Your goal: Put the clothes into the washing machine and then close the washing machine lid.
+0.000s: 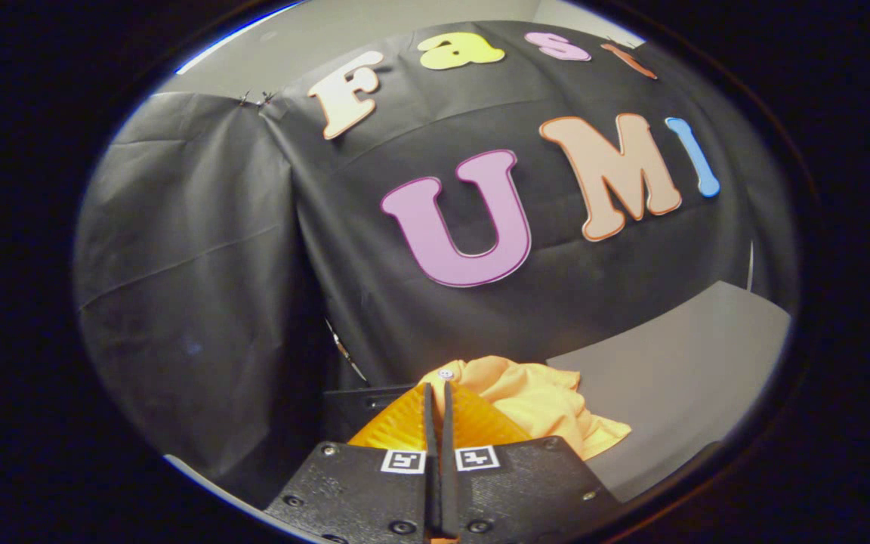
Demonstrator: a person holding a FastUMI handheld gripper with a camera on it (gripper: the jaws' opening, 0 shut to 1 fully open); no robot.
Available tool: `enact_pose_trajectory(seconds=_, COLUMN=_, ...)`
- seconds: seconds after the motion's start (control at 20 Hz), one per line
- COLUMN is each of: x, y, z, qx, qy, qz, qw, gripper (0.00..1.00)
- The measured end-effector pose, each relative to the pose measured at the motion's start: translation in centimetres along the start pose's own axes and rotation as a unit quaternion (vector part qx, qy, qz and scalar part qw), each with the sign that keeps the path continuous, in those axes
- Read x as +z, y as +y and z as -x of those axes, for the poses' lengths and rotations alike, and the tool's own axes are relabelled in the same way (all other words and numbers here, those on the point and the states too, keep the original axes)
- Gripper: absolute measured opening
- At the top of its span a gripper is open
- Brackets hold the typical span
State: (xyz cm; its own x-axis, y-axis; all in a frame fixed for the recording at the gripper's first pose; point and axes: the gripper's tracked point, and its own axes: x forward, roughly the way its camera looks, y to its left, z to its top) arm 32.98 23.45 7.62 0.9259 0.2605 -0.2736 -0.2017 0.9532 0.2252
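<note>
Closed tongs (438, 408) sit nearest, their fingers (473, 423) pressed nearly together on a fold of the orange garment (548, 408). From that pinch the cloth spills ahead and to one side, draping toward the grey counter (677, 355). A dark box edge (359, 404), possibly the washing machine, shows just beside the garment; I cannot tell. Risk: the grip looks thin, so the trailing cloth could slip free or snag that edge.
</note>
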Motion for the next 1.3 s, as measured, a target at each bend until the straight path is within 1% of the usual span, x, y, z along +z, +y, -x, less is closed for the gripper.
enact_pose_trajectory(seconds=0.25, x=-3.1, y=2.6, z=-2.2, qx=0.022, qy=0.011, qz=0.003, qw=1.000, gripper=0.00)
enact_pose_trajectory(seconds=0.5, x=-7.9, y=4.2, z=-4.5, qx=0.039, qy=0.035, qz=-0.006, qw=0.999, gripper=0.00)
enact_pose_trajectory(seconds=0.75, x=-12.9, y=4.1, z=-6.6, qx=0.039, qy=0.062, qz=-0.014, qw=0.997, gripper=0.01)
enact_pose_trajectory(seconds=0.95, x=-18.0, y=3.4, z=-8.3, qx=0.034, qy=0.089, qz=-0.026, qw=0.995, gripper=0.00)
enact_pose_trajectory(seconds=1.05, x=-20.3, y=2.9, z=-8.6, qx=0.029, qy=0.098, qz=-0.021, qw=0.995, gripper=0.00)
enact_pose_trajectory(seconds=1.2, x=-23.5, y=2.9, z=-9.5, qx=0.030, qy=0.113, qz=-0.035, qw=0.993, gripper=0.00)
enact_pose_trajectory(seconds=1.3, x=-25.3, y=2.6, z=-10.1, qx=0.026, qy=0.119, qz=-0.032, qw=0.992, gripper=0.00)
